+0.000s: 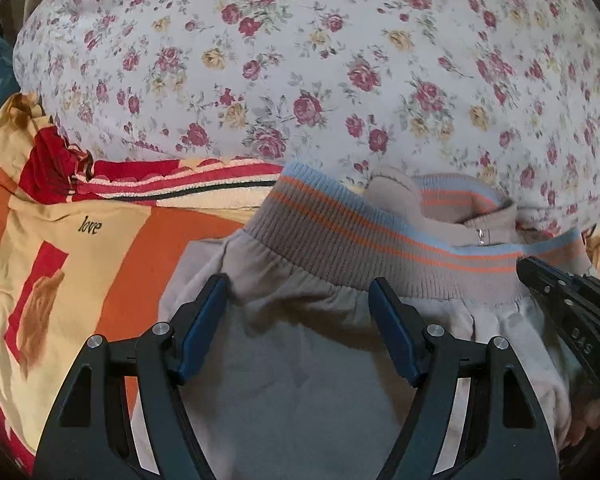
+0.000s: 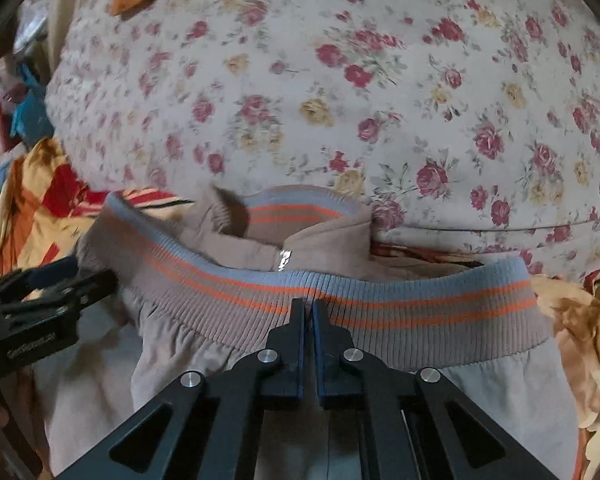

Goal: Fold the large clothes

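A beige jacket lies on the bed, with a ribbed hem band striped in light blue and orange. My left gripper is open, its blue pads spread over the beige cloth just below the band. My right gripper is shut on the ribbed band of the jacket near its middle. A zipper pull shows behind the band. The right gripper also shows at the right edge of the left wrist view, and the left gripper at the left edge of the right wrist view.
A large floral pillow or quilt rises just behind the jacket. An orange, red and yellow bedsheet printed "love" covers the bed to the left. Crumpled yellow cloth lies to the right.
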A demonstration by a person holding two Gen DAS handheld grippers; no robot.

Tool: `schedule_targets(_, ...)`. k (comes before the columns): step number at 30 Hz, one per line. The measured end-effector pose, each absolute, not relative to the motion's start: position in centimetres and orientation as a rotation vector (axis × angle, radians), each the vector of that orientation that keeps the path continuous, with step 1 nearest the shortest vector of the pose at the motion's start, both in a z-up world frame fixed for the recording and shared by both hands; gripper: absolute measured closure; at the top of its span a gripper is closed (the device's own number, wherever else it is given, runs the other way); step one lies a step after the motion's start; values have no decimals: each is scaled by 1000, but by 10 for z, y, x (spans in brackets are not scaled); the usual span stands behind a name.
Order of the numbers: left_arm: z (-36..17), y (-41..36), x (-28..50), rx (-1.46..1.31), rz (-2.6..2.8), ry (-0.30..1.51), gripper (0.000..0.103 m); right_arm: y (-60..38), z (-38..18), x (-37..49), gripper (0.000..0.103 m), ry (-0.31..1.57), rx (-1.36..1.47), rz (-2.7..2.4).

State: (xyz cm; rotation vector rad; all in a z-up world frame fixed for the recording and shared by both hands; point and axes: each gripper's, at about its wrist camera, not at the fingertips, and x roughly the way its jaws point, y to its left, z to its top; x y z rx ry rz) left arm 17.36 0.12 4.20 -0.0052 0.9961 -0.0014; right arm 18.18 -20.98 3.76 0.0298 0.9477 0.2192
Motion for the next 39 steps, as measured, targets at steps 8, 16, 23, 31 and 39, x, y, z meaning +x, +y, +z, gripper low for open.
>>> schedule_targets(8, 19, -2, 188, 44, 37, 1023, 29, -213, 21, 199, 100, 964, 66, 196)
schedule_targets(16, 22, 3, 185, 20, 13, 1016, 29, -275, 68, 139, 69, 951, 52, 160)
schedule_targets(23, 19, -1, 186, 39, 15, 998, 29, -319, 19, 144, 69, 1014, -8, -52)
schedule_targets(31, 35, 1, 169, 60, 5, 985, 29, -313, 54, 119, 69, 957, -41, -13)
schedule_targets(39, 56, 17, 128, 53, -3, 956, 29, -306, 83, 58, 59, 924, -33, 70)
